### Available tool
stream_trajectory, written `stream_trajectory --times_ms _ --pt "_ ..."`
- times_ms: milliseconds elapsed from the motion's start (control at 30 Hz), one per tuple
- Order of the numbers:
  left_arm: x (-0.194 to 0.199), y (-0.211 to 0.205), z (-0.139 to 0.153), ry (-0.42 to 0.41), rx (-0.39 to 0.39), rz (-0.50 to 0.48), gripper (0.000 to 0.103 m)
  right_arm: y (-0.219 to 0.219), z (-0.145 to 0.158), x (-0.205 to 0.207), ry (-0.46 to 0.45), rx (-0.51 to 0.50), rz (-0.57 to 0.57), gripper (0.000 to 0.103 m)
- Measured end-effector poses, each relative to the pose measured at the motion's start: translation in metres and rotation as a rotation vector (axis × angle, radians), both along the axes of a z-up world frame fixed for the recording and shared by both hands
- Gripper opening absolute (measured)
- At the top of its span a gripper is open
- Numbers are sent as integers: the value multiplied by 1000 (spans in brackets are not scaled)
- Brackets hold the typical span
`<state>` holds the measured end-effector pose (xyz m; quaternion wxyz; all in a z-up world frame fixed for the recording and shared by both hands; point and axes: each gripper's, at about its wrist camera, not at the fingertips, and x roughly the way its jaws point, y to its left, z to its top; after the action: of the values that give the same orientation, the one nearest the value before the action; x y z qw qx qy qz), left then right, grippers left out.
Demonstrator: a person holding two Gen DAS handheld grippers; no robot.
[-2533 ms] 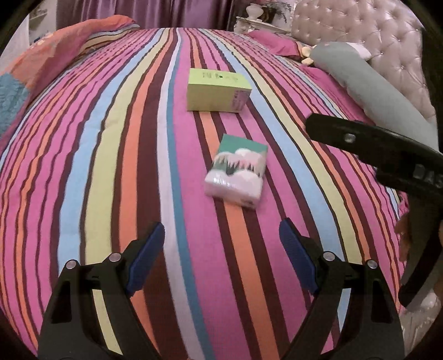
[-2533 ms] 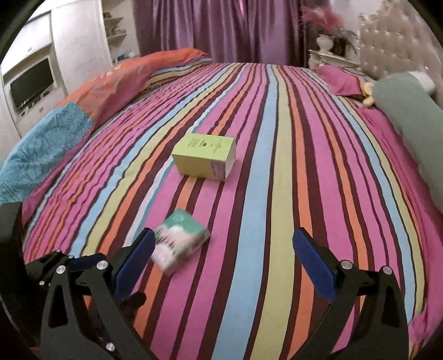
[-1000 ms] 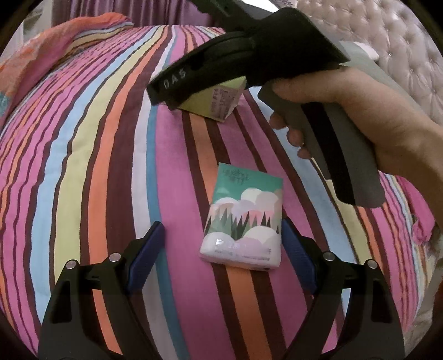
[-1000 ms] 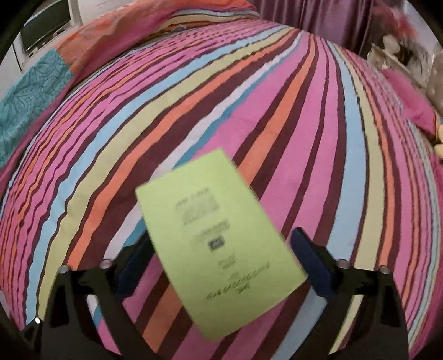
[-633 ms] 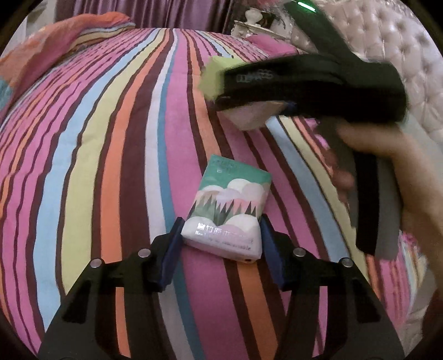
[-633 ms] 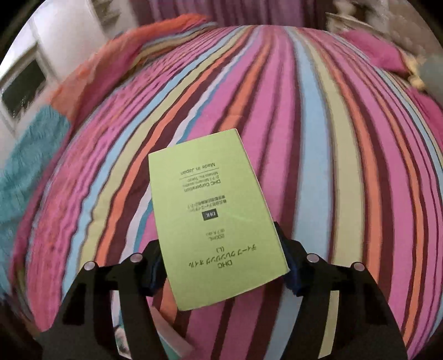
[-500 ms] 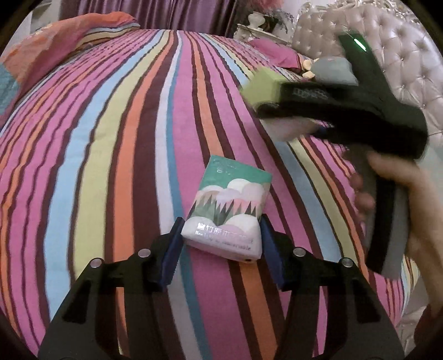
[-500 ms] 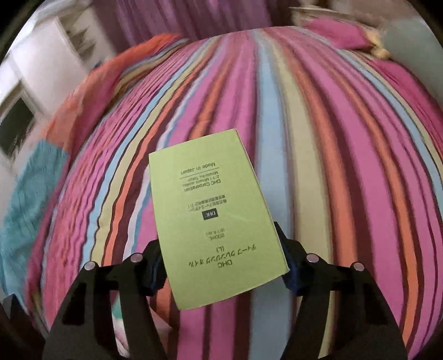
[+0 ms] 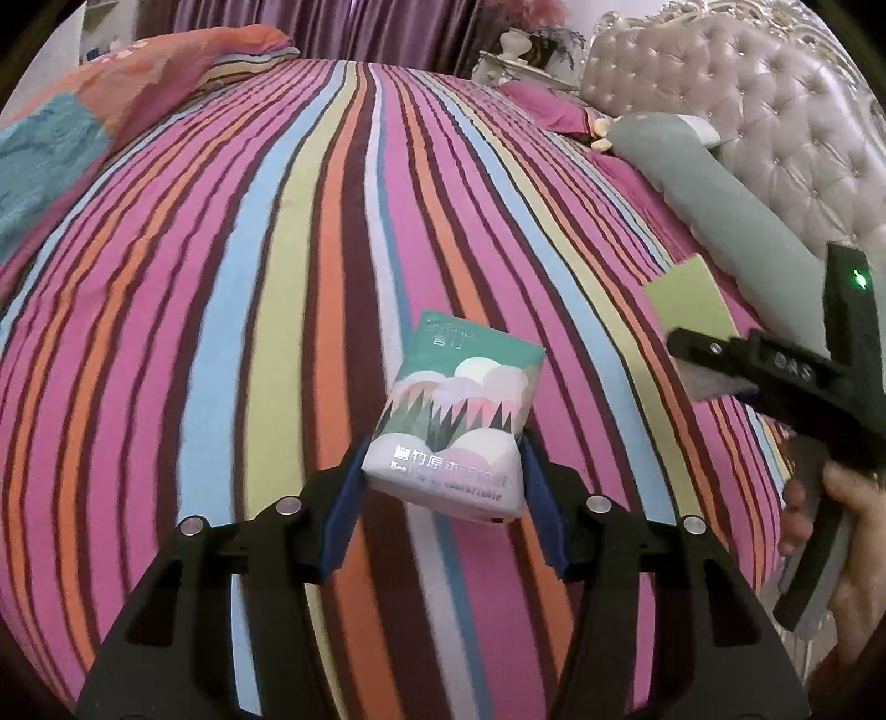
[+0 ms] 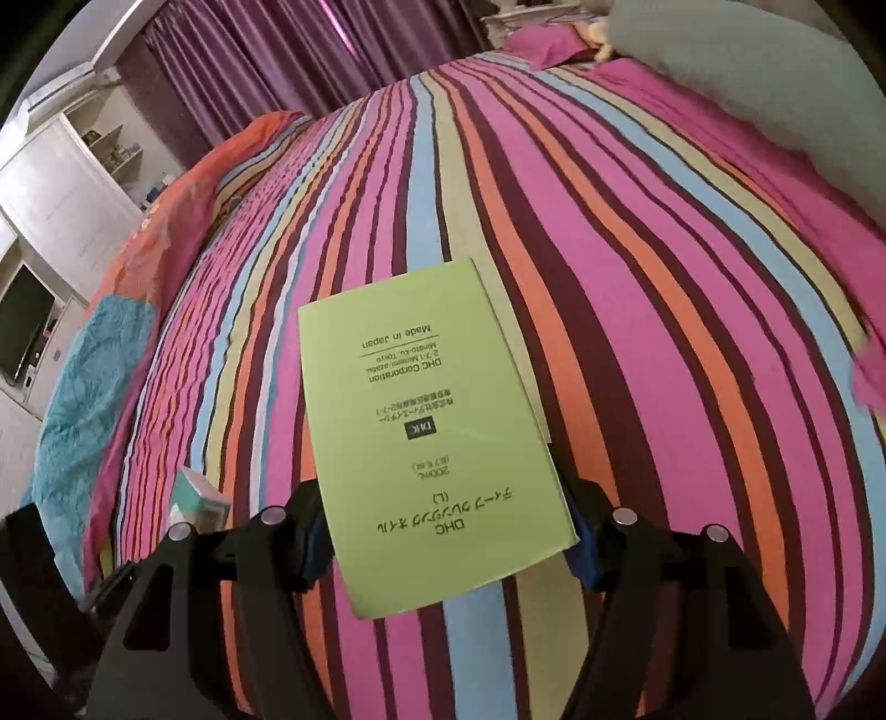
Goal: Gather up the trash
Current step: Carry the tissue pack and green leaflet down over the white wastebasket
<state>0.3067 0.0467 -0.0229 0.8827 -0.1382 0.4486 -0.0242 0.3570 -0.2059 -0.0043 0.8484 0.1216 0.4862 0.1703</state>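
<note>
Both hand-held grippers loaded above striped bed.
Left hand-held gripper clamps tissue pack; right hand-held gripper clamps green box near its end. Risk: box pivots out.

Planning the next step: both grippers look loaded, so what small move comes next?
Probably lift both clear of the striped bedspread: the left gripper is shut on the tissue pack, the right gripper on the green DHC box; no bin shows.

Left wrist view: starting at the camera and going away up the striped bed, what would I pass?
The left tool, shut on the tissue pack → bare striped bedspread → orange folded quilt → purple curtains at the far end.
</note>
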Motion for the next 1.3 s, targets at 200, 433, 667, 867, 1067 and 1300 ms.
stream_trajectory --times_ms 200,433,667,867,1067,1300 --pt "-65 5 -1 15 3 -5 53 -4 1 -65 -10 9 -24 62" --pt "-133 8 1 11 13 -11 53 -2 5 -135 -40 24 -2 62" --pt "-184 1 7 -10 31 -41 53 9 3 -183 -47 17 21 62" --pt "-222 -10 -6 24 36 -71 53 10 -4 -224 -47 -26 27 62" --pt "-253 -24 -38 102 20 -96 53 9 -32 -257 24 -40 6 62" --pt "-265 -39 -92 255 5 -124 53 18 -100 -277 268 -7 21 62"
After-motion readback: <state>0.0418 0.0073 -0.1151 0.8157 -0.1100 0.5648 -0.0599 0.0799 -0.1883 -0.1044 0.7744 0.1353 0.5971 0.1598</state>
